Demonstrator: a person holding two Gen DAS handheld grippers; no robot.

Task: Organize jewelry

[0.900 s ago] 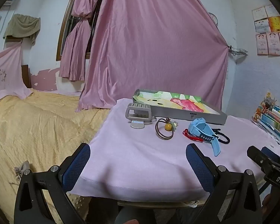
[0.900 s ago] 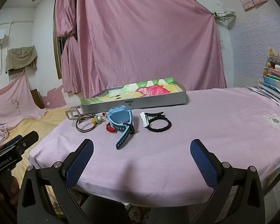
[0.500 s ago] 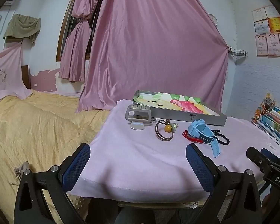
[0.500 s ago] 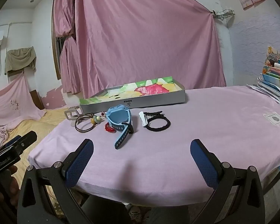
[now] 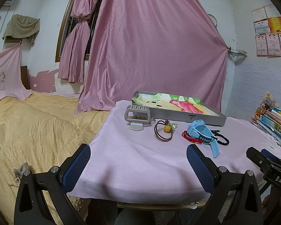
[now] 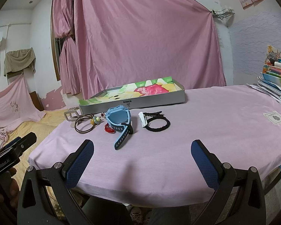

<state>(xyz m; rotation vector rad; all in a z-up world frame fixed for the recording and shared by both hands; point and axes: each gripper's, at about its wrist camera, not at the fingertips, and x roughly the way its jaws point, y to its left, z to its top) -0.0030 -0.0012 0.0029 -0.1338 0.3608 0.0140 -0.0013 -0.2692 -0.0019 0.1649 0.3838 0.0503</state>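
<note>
On the pink-clothed table (image 5: 140,159) lie a grey watch holder (image 5: 137,114), a brown cord bracelet with an amber bead (image 5: 164,132), a red string (image 5: 190,138), a blue watch (image 5: 203,133) and a black braided band (image 5: 222,139). Behind them stands a shallow grey tray with a colourful lining (image 5: 178,107). The right wrist view shows the watch (image 6: 119,122), the bracelet (image 6: 85,124), the black band (image 6: 157,124), a white clip (image 6: 142,119) and the tray (image 6: 136,95). My left gripper (image 5: 138,166) and right gripper (image 6: 142,161) are open and empty at the table's near edge.
A bed with a yellow cover (image 5: 28,127) lies left of the table. Pink curtains (image 5: 149,56) hang behind it. A stack of books (image 5: 275,120) sits at the table's right side. A white label (image 6: 274,117) lies on the cloth at right.
Both views have shifted very slightly. The jewelry has not moved and both grippers stay open.
</note>
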